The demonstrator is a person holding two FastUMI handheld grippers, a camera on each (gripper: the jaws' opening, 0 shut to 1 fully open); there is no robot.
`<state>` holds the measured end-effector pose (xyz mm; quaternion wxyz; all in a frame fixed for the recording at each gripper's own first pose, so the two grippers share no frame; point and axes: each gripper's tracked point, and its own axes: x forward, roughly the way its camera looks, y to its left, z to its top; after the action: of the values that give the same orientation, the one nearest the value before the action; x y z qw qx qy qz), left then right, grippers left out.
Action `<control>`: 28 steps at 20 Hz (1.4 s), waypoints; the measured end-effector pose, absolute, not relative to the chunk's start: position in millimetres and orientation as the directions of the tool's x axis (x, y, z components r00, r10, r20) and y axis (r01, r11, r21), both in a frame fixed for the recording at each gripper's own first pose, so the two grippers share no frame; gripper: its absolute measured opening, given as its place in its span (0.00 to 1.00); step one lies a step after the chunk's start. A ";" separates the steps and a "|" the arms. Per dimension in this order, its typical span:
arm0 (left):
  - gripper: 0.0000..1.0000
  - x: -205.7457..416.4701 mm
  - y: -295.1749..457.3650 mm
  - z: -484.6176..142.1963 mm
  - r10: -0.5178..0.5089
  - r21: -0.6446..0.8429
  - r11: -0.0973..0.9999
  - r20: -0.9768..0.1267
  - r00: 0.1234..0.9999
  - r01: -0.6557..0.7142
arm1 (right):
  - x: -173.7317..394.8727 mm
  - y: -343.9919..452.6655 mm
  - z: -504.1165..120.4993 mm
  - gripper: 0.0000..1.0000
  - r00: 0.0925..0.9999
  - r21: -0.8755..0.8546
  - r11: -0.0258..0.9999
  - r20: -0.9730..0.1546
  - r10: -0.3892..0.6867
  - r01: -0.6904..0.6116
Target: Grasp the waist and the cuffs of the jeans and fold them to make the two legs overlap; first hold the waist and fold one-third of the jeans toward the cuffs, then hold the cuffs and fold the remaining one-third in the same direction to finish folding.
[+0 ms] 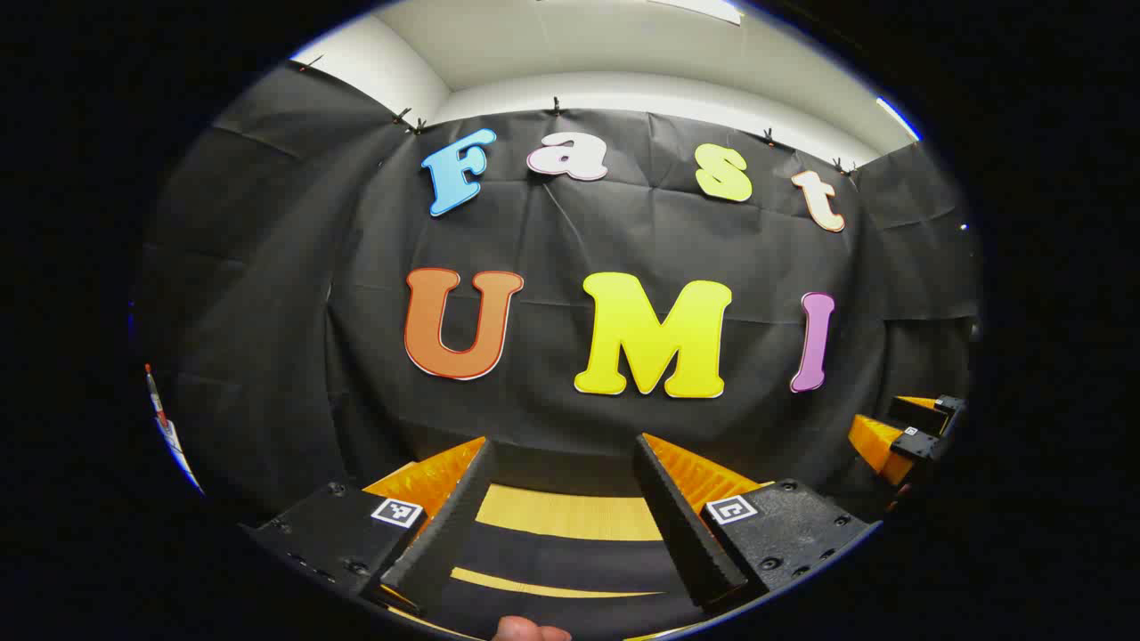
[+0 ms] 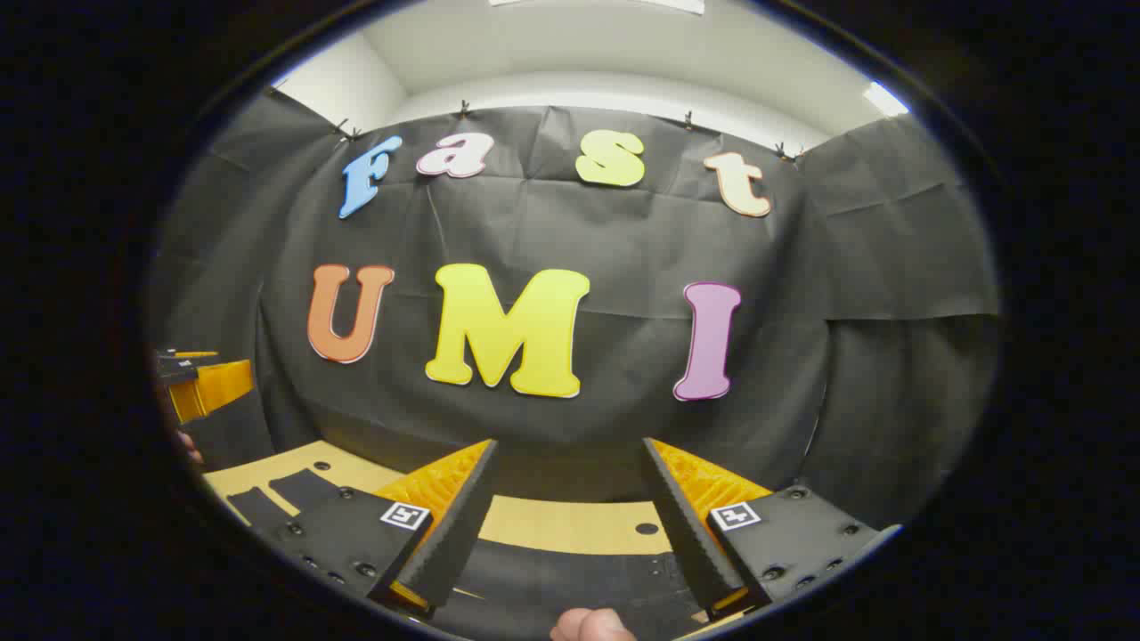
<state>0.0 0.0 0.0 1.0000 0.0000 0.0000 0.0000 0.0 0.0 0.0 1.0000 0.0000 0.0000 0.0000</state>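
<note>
The jeans (image 1: 552, 559) are dark cloth lying flat on the wooden table (image 1: 570, 514), low between my left gripper's fingers. My left gripper (image 1: 563, 445) is open, held above the table with nothing between its fingers. In the right gripper view the jeans (image 2: 570, 583) also lie below my right gripper (image 2: 570, 445), which is open and holds nothing. More of the dark cloth (image 2: 298, 491) lies on the table to the left. Each view catches the other gripper at its edge: the right gripper (image 1: 904, 434) and the left gripper (image 2: 203, 385).
The black cloth wall (image 2: 623, 231) stands close behind the table's far edge. A small round hole (image 2: 647, 529) marks the tabletop (image 2: 570, 525). A person's fingertip (image 1: 530, 630) shows at the bottom of the left gripper view, and another fingertip (image 2: 590, 625) in the right gripper view.
</note>
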 end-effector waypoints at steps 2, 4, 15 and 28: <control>1.00 1.4 4.6 1.2 -0.022 0.016 1.000 0.004 1.000 0.022 | -1.7 2.2 -5.3 0.98 0.999 0.008 1.000 -0.015 -0.029 0.029; 1.00 1.4 9.7 1.2 -0.031 0.017 0.999 0.006 0.999 0.031 | -7.7 4.5 -8.2 0.99 0.999 0.011 0.999 -0.030 -0.040 0.040; 0.99 -4.5 33.9 -9.3 -0.035 0.020 0.999 -0.007 0.999 0.035 | -16.8 -0.2 -21.3 0.99 0.996 -0.004 0.998 -0.068 -0.057 0.057; 0.98 -43.3 189.6 -169.4 0.194 -0.222 0.923 -0.436 0.879 -0.313 | -22.0 -143.6 -162.7 0.98 0.875 -0.029 0.985 -0.454 -0.166 0.172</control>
<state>-43.3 189.6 -169.4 0.9584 -0.1443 0.2078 0.1322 -22.0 -143.6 -162.7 0.9683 0.0062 0.2341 -0.0873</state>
